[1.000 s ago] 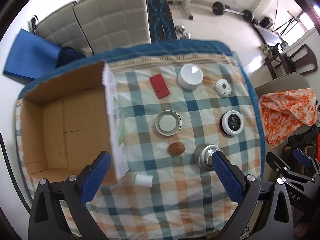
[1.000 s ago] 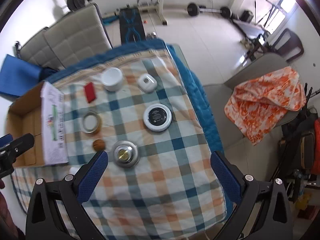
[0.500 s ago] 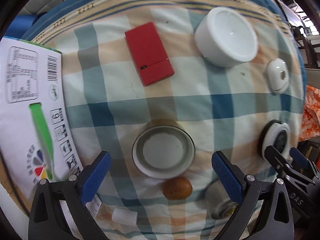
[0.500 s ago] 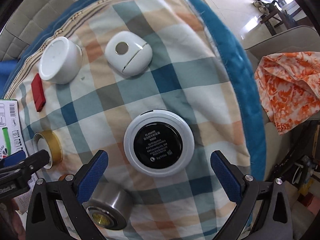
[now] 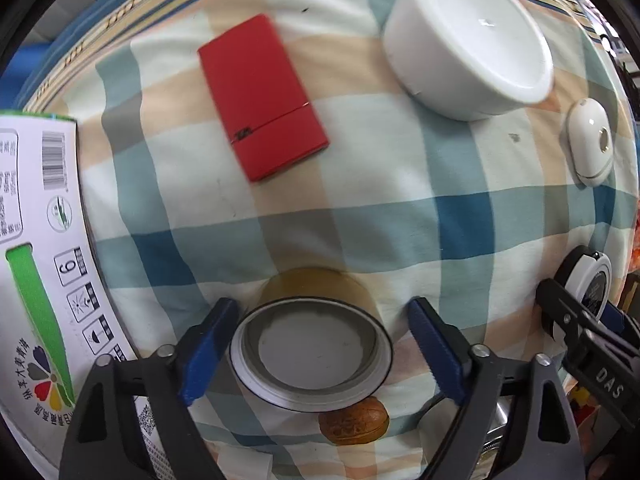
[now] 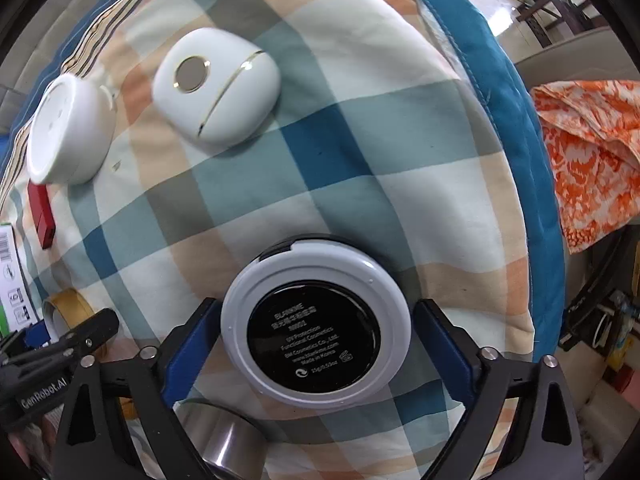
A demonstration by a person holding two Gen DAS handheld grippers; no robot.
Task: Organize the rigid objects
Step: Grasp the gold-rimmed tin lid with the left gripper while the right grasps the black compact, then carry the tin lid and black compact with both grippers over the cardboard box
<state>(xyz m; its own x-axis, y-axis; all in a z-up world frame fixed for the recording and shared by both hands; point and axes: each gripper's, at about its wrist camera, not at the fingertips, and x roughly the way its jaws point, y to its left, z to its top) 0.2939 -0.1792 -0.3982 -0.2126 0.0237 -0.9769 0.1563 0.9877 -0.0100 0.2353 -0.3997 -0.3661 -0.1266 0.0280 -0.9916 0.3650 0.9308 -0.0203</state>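
In the left wrist view my left gripper (image 5: 320,320) is open, its blue fingers on either side of a round gold-walled tin with a white rim (image 5: 312,354). The left finger touches the rim; the right stands slightly off. In the right wrist view my right gripper (image 6: 316,320) is open around a round white compact with a black label (image 6: 314,334), both fingers close to its rim. A red flat case (image 5: 260,96), a white round jar (image 5: 468,40), a white oval case (image 6: 216,84) and a walnut (image 5: 354,420) lie on the checked cloth.
A cardboard box flap with printed labels (image 5: 36,260) lies at the left edge of the cloth. A silver metal tin (image 6: 224,440) sits just below the right gripper's left finger. An orange patterned cloth (image 6: 592,152) lies on a chair off the table's right edge (image 6: 520,160).
Both grippers have dropped close to the table. The left now straddles the gold tin and the right straddles the white compact; both have narrowed from wide open.
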